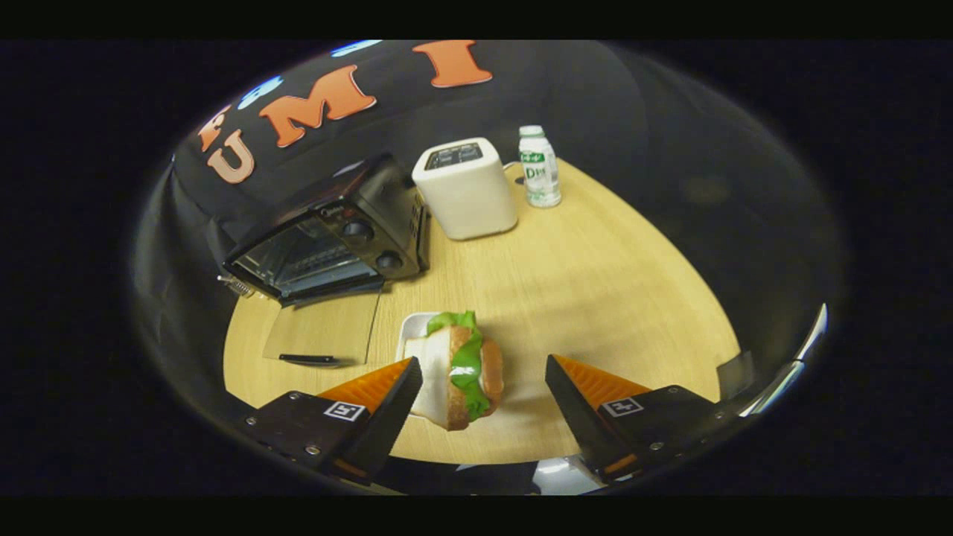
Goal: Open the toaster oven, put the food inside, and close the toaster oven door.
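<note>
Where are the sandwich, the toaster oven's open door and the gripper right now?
sandwich (469, 372): gripper view, on its lettuce, between the fingers.
toaster oven door (320, 335): gripper view, on the glass pane lying flat on the table.
gripper (484, 387): gripper view, midway between the fingertips, open.

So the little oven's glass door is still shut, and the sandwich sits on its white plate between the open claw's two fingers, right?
Not quite: the toaster oven door is already open, folded down flat onto the table, as the gripper view shows. The rest holds: the sandwich sits on its white plate between the open claw's two fingers, which do not press on it.
</note>
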